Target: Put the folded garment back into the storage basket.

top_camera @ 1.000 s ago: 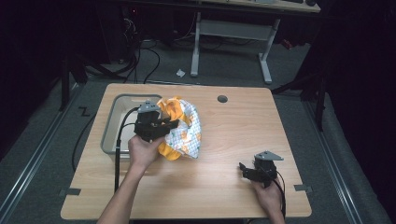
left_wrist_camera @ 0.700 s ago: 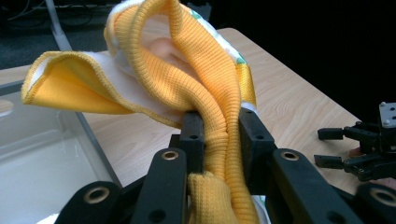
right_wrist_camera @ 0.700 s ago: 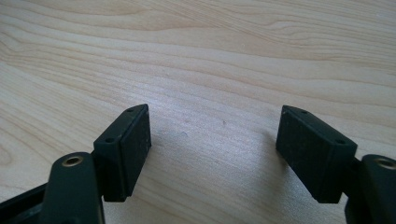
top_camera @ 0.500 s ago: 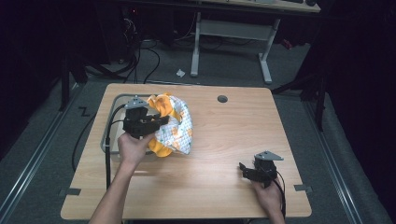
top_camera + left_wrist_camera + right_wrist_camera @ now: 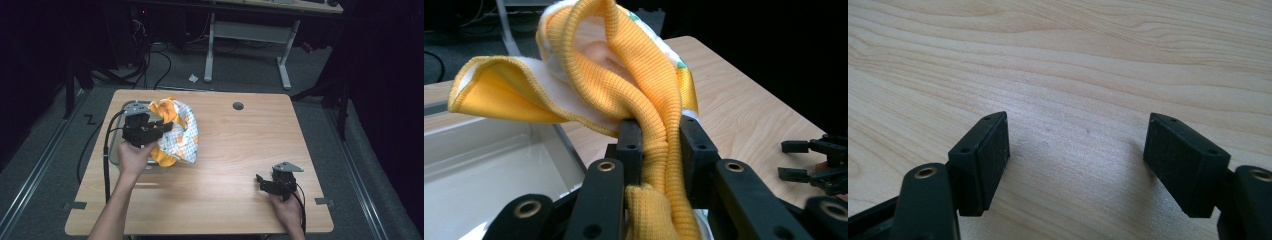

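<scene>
The small yellow-orange and white patterned knit garment (image 5: 177, 137) hangs bunched from the left tongs (image 5: 167, 126), lifted clear of the pale wooden surface (image 5: 240, 150) at its far left part. It sits partly over the near-right corner of the shallow grey rectangular tray (image 5: 114, 152) beside it. In the left gripper view the ribbed yellow-orange band (image 5: 656, 150) runs straight up between the two black pads, which are pressed tight on it — the left tongs are closed on that band, and the rest of the cloth flops forward and away from them.

So the garment lies ahead of and below the left tongs, with its long axis roughly in line with them. The tray lies just to their left and slightly beneath. That is the relation the coming move seems to turn on — whether the bundle goes sideways over the tray wall or back onto the bare wood.

The right tongs (image 5: 260, 181) rest well apart, low at the near right of the surface, spread wide with nothing between them but wood grain. The left hand (image 5: 134, 156) is by far the nearer to the garment.
</scene>
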`<state>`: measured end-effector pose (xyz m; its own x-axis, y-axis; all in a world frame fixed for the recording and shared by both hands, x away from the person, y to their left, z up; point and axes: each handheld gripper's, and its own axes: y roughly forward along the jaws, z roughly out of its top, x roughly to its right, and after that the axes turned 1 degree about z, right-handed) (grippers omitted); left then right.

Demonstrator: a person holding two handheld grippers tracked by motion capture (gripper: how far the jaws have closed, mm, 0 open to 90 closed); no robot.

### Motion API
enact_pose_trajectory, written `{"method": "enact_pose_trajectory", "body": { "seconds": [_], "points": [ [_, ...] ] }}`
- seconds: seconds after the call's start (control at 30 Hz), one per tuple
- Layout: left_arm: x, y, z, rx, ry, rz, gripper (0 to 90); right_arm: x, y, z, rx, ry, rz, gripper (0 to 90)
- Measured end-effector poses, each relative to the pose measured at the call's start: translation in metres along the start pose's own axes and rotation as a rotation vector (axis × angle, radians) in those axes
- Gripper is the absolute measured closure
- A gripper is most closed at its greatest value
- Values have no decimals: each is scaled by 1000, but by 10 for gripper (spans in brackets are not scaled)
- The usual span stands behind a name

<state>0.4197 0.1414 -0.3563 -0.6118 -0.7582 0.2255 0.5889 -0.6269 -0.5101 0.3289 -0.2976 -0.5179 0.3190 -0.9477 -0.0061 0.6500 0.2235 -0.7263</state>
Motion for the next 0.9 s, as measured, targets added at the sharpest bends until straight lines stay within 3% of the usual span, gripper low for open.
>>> {"method": "enact_pose_trajectory", "body": {
  "seconds": [0.5, 0.9],
  "points": [
    [-20, -17, 0, 16, -31, 35, 746, 0, 0, 0, 1, -1, 0, 267],
    [-35, -20, -7, 9, -60, 62, 746, 0, 0, 0, 0, 0, 0, 267]
  ]
}}
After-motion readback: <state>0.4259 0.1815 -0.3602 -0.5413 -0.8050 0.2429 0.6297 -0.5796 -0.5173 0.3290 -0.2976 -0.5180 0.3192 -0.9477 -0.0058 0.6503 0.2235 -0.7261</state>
